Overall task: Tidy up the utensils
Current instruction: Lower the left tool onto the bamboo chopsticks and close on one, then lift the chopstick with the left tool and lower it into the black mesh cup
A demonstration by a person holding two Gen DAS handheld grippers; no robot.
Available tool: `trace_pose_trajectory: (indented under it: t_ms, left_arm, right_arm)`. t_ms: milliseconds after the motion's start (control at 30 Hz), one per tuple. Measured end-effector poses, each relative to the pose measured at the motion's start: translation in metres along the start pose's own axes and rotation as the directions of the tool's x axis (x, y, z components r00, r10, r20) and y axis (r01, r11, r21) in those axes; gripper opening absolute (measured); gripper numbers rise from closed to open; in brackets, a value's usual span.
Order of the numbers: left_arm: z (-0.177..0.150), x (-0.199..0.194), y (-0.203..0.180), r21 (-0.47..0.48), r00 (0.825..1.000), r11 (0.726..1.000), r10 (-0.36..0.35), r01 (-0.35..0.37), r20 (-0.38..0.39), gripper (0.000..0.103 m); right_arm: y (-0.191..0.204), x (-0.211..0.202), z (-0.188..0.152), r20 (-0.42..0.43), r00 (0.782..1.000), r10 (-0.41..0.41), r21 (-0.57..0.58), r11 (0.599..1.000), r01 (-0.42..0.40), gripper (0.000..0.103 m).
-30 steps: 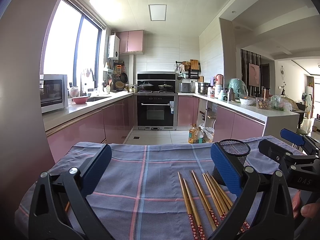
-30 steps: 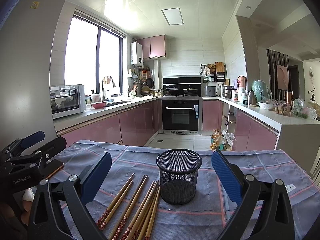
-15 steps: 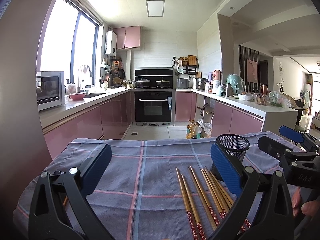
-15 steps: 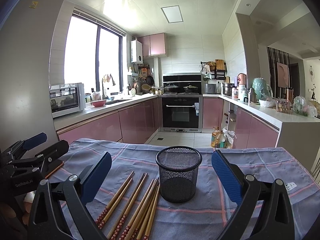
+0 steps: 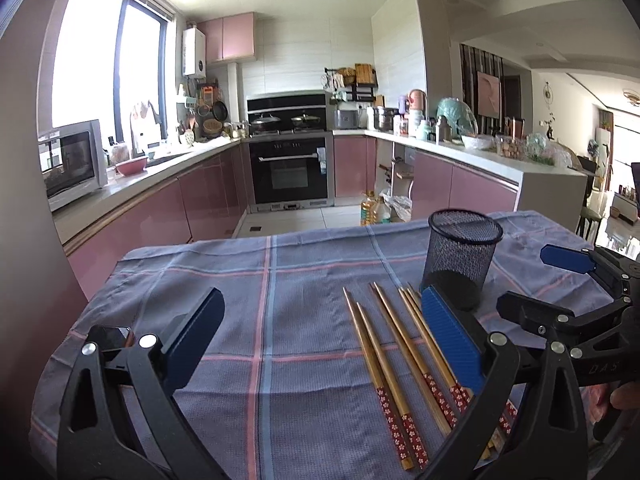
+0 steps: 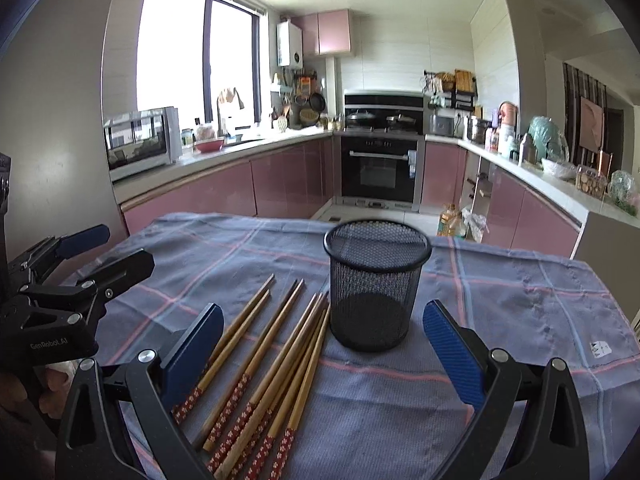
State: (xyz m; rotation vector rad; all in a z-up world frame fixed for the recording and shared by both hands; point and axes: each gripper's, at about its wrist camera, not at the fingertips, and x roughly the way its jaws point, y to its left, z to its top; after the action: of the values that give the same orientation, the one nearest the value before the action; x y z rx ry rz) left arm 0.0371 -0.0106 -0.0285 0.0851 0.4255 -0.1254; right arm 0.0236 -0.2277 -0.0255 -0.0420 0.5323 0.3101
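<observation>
Chopsticks (image 6: 272,364) lie loose in a fan on the checked cloth (image 6: 520,320) that covers the tabletop, thin tips toward the far edge and red flowered ends toward the near edge. In the right wrist view they sit just to the left of a black mesh cup (image 6: 378,284), which stands upright near the middle of the cloth with nothing visible inside it; the rightmost sticks reach close to its base, though whether they touch it cannot be told. In the left wrist view the same chopsticks (image 5: 394,364) lie right of centre, and the mesh cup (image 5: 460,256) stands beyond them toward the far right corner.

Both tools are held low over the near edge, each with its jaws spread wide and nothing between them. The left gripper (image 5: 320,348) hangs above bare cloth (image 5: 240,304) and the leftmost sticks, its right blue pad overlapping the sticks nearest the cup in the picture. The right gripper (image 6: 324,356) frames the cup's base and most of the fan of sticks between its blue pads without touching either.

Each camera catches the other tool at its side: the right one at the right edge of the left view, the left one at the left edge of the right view. Behind the table is a kitchen with pink cabinets (image 6: 288,180) and a black oven (image 6: 380,172).
</observation>
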Motion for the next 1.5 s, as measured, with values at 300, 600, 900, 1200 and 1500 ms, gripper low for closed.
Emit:
trace_pose_trajectory:
  t_ms: [300,600,900,1200,1500]
  left_arm:
    - [-0.022,0.058,-0.002,0.026,0.968,0.996,-0.074,0.082,-0.241,0.071]
    - [-0.038,0.096,-0.004,0.010,0.912,0.992,-0.114,0.128,-0.394,0.059]
    - [-0.039,0.109,-0.005,-0.002,0.885,0.988,-0.138,0.153,-0.444,0.053]
    - [-0.027,0.129,-0.012,0.002,0.874,0.985,-0.150,0.171,-0.462,0.036]
    - [-0.024,0.132,-0.015,-0.071,0.870,0.982,-0.191,0.178,-0.454,0.008]
  right_arm:
    - [-0.002,0.041,-0.019,-0.208,0.978,0.004,0.005,1.000,-0.003,0.061]
    - [-0.007,0.061,-0.028,-0.310,0.950,0.029,0.038,0.999,-0.018,0.049]
    - [-0.009,0.068,-0.025,-0.346,0.938,0.023,0.012,1.000,-0.020,0.037]
    - [-0.009,0.081,-0.016,-0.362,0.931,0.039,-0.004,0.999,-0.043,0.027]
    - [-0.020,0.079,-0.016,-0.352,0.927,0.128,0.093,0.990,-0.102,0.006]
